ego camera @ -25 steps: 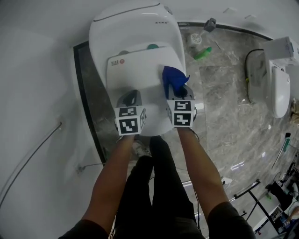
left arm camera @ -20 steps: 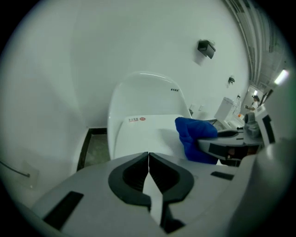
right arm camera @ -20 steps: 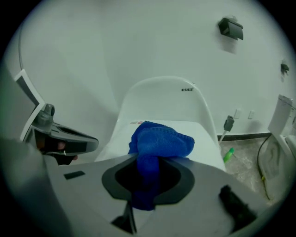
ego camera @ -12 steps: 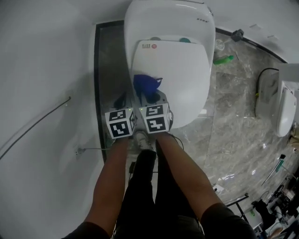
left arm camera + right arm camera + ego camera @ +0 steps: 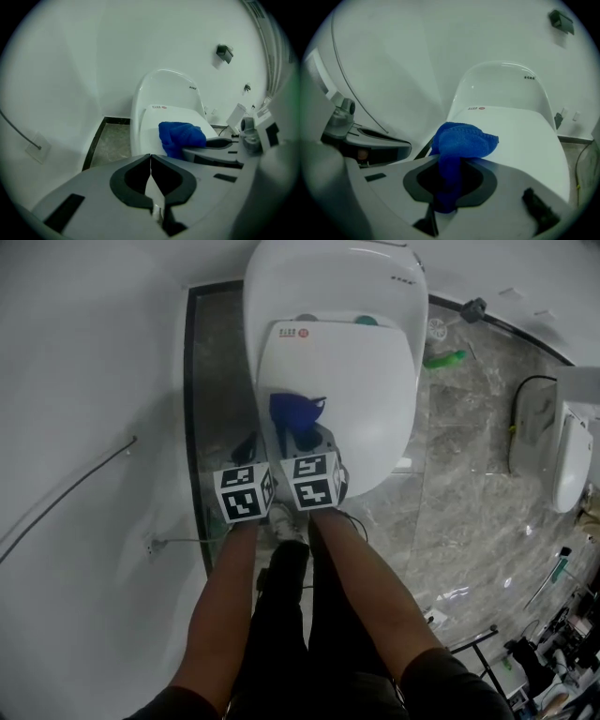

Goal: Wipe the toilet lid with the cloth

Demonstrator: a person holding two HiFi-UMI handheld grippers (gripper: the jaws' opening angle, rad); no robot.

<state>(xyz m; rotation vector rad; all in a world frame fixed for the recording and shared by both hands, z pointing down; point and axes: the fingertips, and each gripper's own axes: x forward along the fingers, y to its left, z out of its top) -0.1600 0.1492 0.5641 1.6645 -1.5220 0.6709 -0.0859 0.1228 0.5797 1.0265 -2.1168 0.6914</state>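
**Entry: toilet lid wipe, 1 moment, 3 views**

1. Cloth (image 5: 464, 140): blue, knitted texture, bunched. It was pinched in the right gripper (image 5: 450, 165). A strip ran down between the 2 jaws, and the bulk mushroomed out just beyond the tips. In the head view the bunch sat over the near left part of the toilet lid (image 5: 352, 395), close to the lid's left edge and apparently resting on it.

2. Right gripper: jaws were clamped on the cloth and pointed downward at the lid. Its marker cube (image 5: 316, 481) faced up toward the head camera.

3. Left gripper (image 5: 151, 159): jaws were pressed fully together with nothing between them. It stood just beside the right gripper, on that gripper's left. It was held off the lid's left side, with its tips toward the dark floor strip (image 5: 208, 381) along the wall. From its own view the cloth appeared ahead and to the right of the tips, apart from them, with 1 finger of the right gripper just below the bunch.

4. Toilet lid: white, down, with a small red mark near its hinge end.

5. Toilet (image 5: 328, 277): white, with its rear housing against the white wall (image 5: 84, 352).

6. Surroundings: grey marble floor (image 5: 469, 493), 1 green object (image 5: 443, 359) lying on it to the right of the toilet, and a second white fixture (image 5: 567, 456) at the right edge.

7. Person: 2 bare forearms (image 5: 220, 615) led to the grippers, with dark trousers below.
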